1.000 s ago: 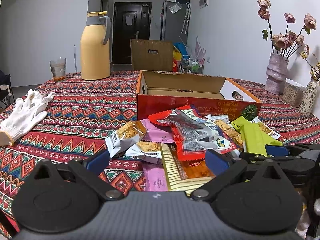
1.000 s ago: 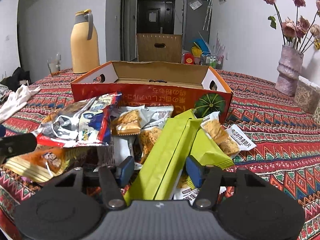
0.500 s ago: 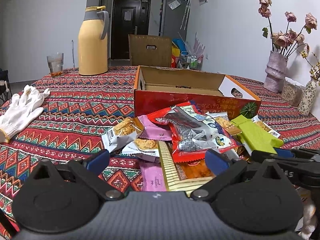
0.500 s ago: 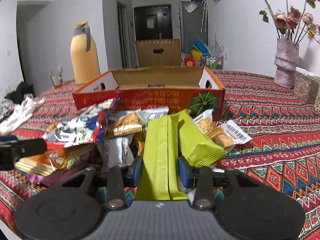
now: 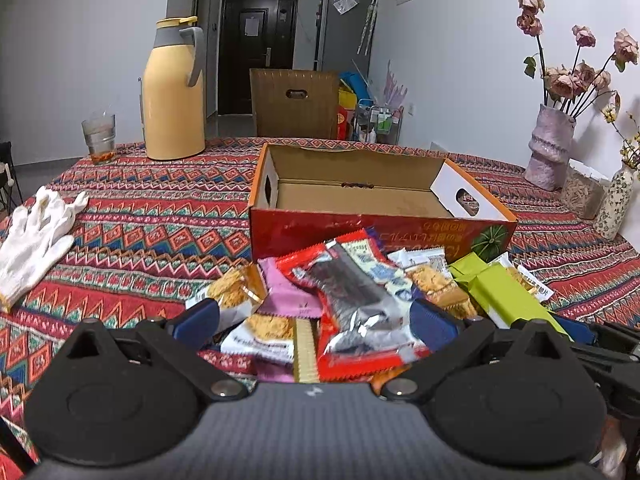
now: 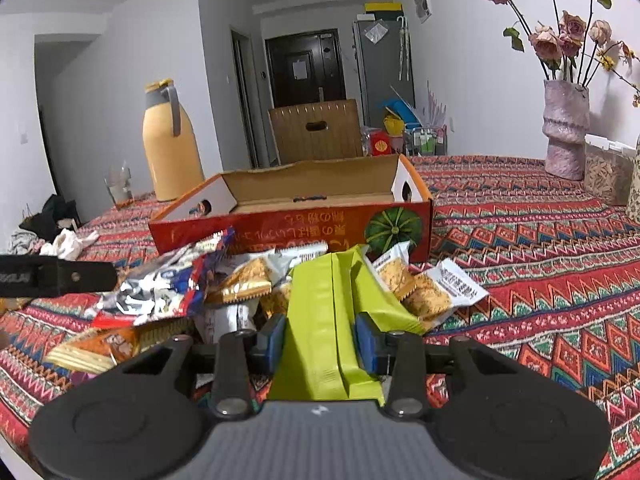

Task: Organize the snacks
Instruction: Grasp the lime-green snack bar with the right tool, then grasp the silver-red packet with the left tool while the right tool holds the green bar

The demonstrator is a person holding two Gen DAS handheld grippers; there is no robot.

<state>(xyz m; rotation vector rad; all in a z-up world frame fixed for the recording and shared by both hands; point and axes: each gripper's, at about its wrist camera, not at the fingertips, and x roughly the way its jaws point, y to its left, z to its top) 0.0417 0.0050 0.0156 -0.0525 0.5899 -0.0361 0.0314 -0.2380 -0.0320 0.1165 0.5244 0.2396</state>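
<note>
Low in the right wrist view, your right gripper (image 6: 320,338) has its blue fingers (image 6: 273,336) clamped on the green pack (image 6: 320,320), a long, flat, matte pouch with a raised centre seam. The jaws have just been closing, with the pack between them. So the pick looks done; next you would lift it clear of the pile and carry it up-frame over the box (image 6: 304,216) wall.

Your left gripper (image 5: 316,320) stands wide over the snack pile, gripping nothing. Between its fingers lies a crinkled silver-and-red foil pack (image 5: 356,300), glossy and slippery-looking.

Beyond, at mid-frame, the open cardboard box sits on the woven zigzag tabletop (image 6: 540,248), red outside, plain brown inside, and seemingly empty.
</note>
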